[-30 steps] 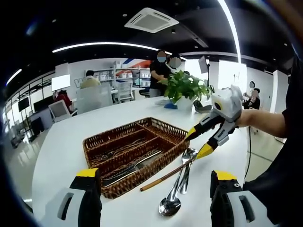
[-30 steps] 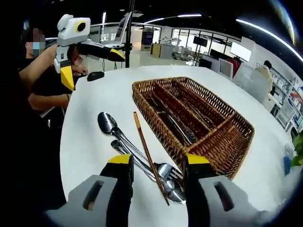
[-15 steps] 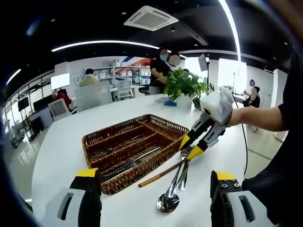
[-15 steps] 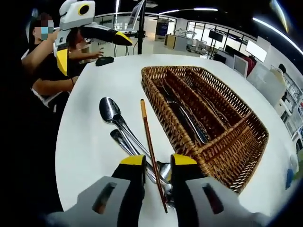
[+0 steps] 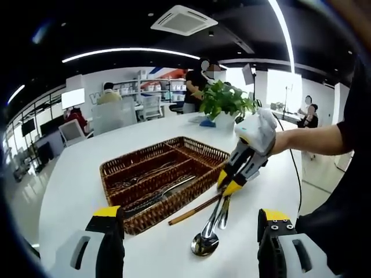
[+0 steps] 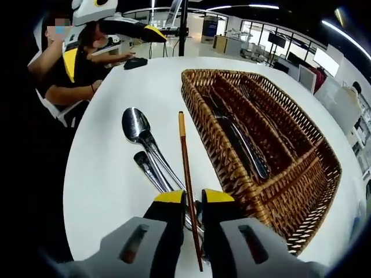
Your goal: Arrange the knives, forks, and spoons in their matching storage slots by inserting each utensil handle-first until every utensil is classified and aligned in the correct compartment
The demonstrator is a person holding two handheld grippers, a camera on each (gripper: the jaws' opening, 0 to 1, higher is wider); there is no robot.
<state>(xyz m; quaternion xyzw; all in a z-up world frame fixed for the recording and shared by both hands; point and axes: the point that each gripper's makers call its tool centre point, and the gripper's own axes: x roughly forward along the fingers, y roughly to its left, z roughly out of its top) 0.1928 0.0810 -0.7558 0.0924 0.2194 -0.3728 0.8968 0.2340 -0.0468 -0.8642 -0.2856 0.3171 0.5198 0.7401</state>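
Observation:
A three-slot wicker basket (image 5: 152,215) (image 6: 227,152) on the white table holds several metal utensils (image 6: 246,147). Beside it lie two spoons (image 5: 207,238) (image 6: 138,128) with other metal handles, and a wooden chopstick (image 5: 194,211) (image 6: 186,162) across them. My right gripper (image 6: 193,197) is down at the near end of that pile. Its jaws are almost together, with the chopstick running between them. It enters the left gripper view (image 5: 227,185) from the right, tips on the handle ends. My left gripper (image 5: 189,214) (image 6: 111,46) is held open above the table, with nothing in it.
A potted plant (image 5: 225,104) stands at the table's far end, and a black mouse-like object (image 6: 138,62) lies near the edge. Behind the table are people, chairs and desks. The person's arm (image 5: 313,142) reaches in from the right.
My right gripper has come down onto the chopstick and spoon handles, and its jaws have narrowed from wide apart to almost together. The left gripper stays open.

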